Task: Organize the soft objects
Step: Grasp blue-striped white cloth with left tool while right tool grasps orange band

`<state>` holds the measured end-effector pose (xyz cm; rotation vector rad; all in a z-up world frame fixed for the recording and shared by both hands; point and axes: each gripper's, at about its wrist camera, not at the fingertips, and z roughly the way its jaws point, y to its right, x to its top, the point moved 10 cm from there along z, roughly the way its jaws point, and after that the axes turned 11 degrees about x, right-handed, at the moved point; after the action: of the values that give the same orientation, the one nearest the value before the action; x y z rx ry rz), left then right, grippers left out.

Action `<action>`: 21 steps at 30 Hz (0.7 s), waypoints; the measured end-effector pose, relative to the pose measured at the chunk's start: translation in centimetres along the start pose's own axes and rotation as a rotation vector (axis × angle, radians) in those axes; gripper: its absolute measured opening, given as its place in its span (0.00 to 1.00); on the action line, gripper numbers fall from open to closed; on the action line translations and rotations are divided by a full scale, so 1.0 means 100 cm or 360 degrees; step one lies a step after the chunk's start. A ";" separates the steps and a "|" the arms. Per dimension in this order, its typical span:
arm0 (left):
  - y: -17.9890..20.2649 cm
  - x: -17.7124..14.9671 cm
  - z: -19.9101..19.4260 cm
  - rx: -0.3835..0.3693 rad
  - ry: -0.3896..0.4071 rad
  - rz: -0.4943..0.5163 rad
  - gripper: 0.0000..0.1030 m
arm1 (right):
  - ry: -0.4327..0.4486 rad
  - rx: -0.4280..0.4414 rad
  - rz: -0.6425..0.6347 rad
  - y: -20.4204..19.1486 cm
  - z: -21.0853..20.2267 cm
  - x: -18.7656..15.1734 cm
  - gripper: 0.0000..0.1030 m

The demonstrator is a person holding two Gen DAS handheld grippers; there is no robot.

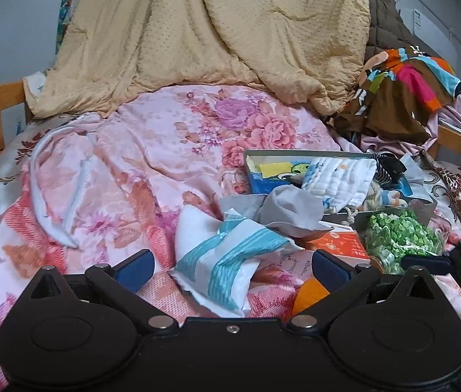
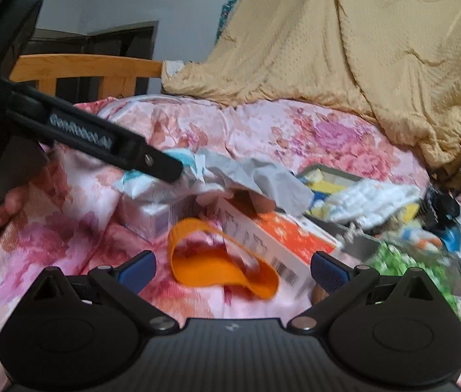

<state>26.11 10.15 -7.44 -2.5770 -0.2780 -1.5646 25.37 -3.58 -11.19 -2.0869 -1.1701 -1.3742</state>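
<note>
A pile of small things lies on the pink floral bedspread (image 1: 152, 150). My left gripper (image 1: 230, 266) is open, its jaws either side of a white and teal striped packet (image 1: 227, 261) without gripping it. A grey cloth (image 1: 289, 209) lies behind the packet, and a white quilted cloth (image 1: 338, 179) rests in a flat box (image 1: 263, 176). My right gripper (image 2: 232, 269) is open and empty, just above an orange curved band (image 2: 220, 264). In the right wrist view the left gripper's finger (image 2: 112, 147) reaches over the packet (image 2: 152, 183) and the grey cloth (image 2: 263, 176).
An orange and white carton (image 2: 272, 238) lies beside the band. A jar of green bits (image 1: 403, 235) stands at the right. A tan quilt (image 1: 210, 32) is heaped at the back, with colourful clothes (image 1: 403, 91) at right. A wooden bed rail (image 2: 83, 68) runs behind.
</note>
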 end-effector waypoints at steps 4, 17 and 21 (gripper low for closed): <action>0.005 0.000 0.015 -0.0018 -0.0054 0.0014 0.99 | 0.0009 0.0047 -0.0018 0.002 0.013 0.005 1.00; 0.013 -0.005 0.028 0.0009 -0.0056 0.0038 0.99 | -0.0014 0.0182 0.0035 -0.004 0.035 0.004 0.87; 0.012 -0.004 0.028 -0.0001 -0.0048 0.0029 0.99 | -0.0043 0.0185 0.0035 -0.004 0.036 0.000 0.80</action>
<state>28.60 9.42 -9.05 -2.5980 -0.2562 -1.5213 27.07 -0.84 -12.85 -2.0371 -1.2044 -1.2413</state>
